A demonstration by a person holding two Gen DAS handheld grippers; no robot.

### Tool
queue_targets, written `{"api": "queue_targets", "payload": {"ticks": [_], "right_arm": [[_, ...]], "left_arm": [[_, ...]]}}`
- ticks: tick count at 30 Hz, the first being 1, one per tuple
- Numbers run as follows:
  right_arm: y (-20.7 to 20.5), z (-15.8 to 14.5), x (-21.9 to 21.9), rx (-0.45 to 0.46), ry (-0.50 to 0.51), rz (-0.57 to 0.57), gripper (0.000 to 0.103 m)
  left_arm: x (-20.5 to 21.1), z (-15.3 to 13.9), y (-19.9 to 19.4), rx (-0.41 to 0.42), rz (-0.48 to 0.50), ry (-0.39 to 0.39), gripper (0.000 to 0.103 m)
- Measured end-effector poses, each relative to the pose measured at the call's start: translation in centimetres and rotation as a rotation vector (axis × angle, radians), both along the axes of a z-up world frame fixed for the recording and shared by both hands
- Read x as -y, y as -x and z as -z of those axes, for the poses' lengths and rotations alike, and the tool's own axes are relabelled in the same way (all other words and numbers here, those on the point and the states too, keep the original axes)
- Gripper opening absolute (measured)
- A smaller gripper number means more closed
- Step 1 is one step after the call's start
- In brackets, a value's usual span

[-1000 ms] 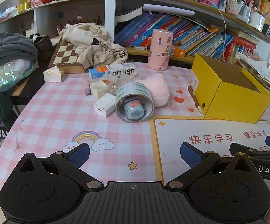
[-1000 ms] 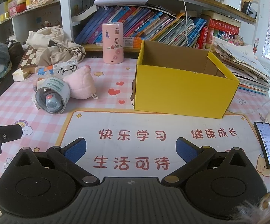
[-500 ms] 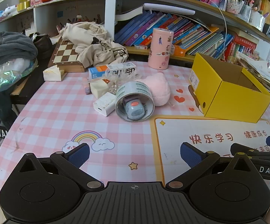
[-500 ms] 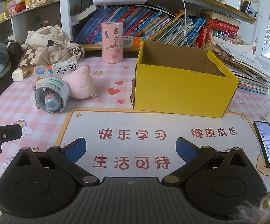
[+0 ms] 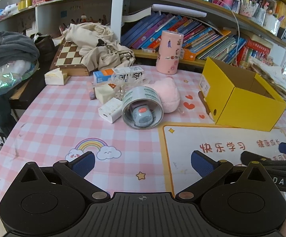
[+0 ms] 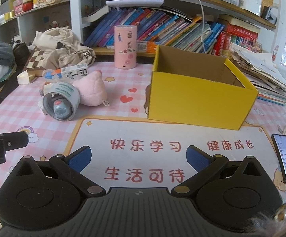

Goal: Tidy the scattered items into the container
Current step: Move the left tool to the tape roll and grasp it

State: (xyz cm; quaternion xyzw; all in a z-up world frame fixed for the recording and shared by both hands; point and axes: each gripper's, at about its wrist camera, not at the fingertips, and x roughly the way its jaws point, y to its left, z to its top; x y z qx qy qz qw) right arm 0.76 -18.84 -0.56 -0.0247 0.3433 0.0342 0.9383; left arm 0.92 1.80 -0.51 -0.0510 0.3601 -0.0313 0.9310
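An open yellow box (image 5: 241, 98) (image 6: 198, 96) stands at the right of the pink checked table. Scattered left of it are a tape roll (image 5: 143, 106) (image 6: 61, 100) with a small grey gadget (image 5: 142, 116) inside it, a pink plush (image 5: 167, 94) (image 6: 90, 92), a white charger (image 5: 110, 112), a cream block (image 5: 103, 94) and a long carton (image 5: 119, 75) (image 6: 67, 73). My left gripper (image 5: 143, 164) is open and empty, low over the table in front of the tape roll. My right gripper (image 6: 139, 158) is open and empty over the mat, in front of the box.
A pink cylinder (image 5: 169, 52) stands at the back by the bookshelf. A chessboard (image 5: 69, 57) with cloth on it lies at the back left. A phone (image 6: 285, 156) lies at the right edge. A printed mat (image 6: 162, 148) covers the near table.
Both views have shifted very slightly; the objects have not moved and both grippers stay open.
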Motion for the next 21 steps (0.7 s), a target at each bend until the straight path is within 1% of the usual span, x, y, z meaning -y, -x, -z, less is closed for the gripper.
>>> {"api": "queue_targets", "payload": {"ticks": [5,11,15,21], "right_arm": [[-0.3,-0.2,-0.9,0.008,0.002,-0.044,0.103],[-0.9,-0.2,-1.7,0.007,0.005,-0.093,0.103],[-1.5,-0.3,-2.0,0.005,0.009,-0.115,0.103],[-2.7,0.1,-1.8,-0.012,0.013,-0.141,0.103]], "left_arm": [[-0.5,-0.2,0.2,0.037,0.006,0.033,0.103],[-0.5,-0.2,0.0,0.040,0.000,0.025,0.103],[-0.2,0.1,-0.4,0.014,0.005,0.016,0.103],[-0.3,0.7,-1.3,-0.003,0.006,0.060,0.103]]}}
